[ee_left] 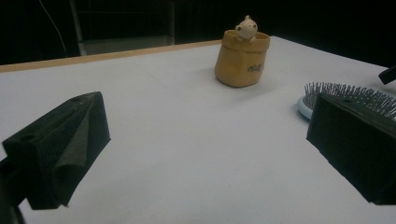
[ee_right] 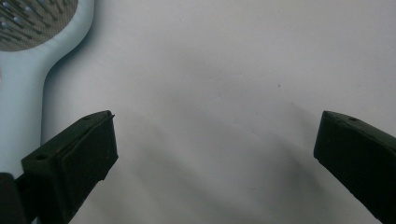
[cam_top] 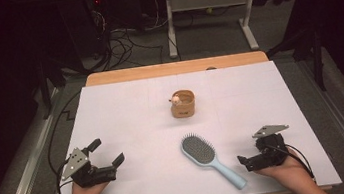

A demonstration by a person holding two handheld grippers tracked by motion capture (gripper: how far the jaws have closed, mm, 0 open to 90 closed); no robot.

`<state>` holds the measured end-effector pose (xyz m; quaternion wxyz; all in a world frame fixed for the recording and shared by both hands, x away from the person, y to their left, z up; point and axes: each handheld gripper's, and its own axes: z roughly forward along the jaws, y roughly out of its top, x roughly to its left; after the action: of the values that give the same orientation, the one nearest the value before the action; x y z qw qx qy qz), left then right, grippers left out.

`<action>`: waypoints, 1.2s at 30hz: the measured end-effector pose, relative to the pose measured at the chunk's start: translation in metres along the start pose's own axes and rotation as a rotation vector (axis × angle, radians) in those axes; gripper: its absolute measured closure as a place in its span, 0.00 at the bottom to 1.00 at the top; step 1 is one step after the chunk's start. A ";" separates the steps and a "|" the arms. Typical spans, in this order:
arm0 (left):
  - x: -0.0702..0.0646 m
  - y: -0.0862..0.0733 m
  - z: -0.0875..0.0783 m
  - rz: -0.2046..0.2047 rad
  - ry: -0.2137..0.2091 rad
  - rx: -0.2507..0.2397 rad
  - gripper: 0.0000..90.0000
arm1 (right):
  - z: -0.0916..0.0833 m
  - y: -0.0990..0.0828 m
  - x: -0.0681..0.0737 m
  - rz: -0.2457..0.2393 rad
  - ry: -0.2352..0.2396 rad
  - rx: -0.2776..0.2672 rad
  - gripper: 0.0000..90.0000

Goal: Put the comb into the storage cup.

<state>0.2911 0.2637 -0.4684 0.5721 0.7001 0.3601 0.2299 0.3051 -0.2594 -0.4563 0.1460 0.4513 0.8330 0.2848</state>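
A light blue hairbrush (cam_top: pixel 207 156) lies bristles up on the white table (cam_top: pixel 127 118), its handle pointing to the front right. In the left gripper view its head (ee_left: pixel 314 95) shows at the right, and in the right gripper view its handle (ee_right: pixel 21 88) runs down the left. A tan bag-shaped pot (cam_top: pixel 183 104) with a small figurine at its rim stands mid-table, upright (ee_left: pixel 243 60). My left gripper (cam_top: pixel 107 152) rests open at the front left (ee_left: pixel 205 123), holding nothing. My right gripper (cam_top: pixel 251 153) is open at the front right (ee_right: pixel 217 135), just right of the brush handle.
The white sheet covers a wooden table whose far edge (cam_top: pixel 176 68) shows bare. Beyond it are a desk frame (cam_top: pixel 209 11) and cables (cam_top: pixel 122 43) on the floor. Metal rails run along both sides of the table.
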 end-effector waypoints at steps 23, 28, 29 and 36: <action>0.000 0.001 -0.001 0.006 0.012 0.003 0.01 | -0.005 0.004 0.004 -0.055 0.045 0.109 0.00; 0.000 0.001 -0.001 0.009 0.011 0.005 0.01 | -0.004 0.010 0.013 -0.065 0.070 0.094 0.00; 0.000 0.001 -0.001 0.009 0.012 0.005 0.01 | -0.004 0.011 0.015 -0.064 0.076 0.091 0.00; 0.000 0.001 -0.001 0.009 0.011 0.005 0.01 | 0.001 0.024 0.031 -0.082 0.118 0.076 0.00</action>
<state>0.2908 0.2638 -0.4672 0.5675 0.7019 0.3604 0.2354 0.3046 -0.2229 -0.4420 0.0908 0.4046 0.8682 0.2727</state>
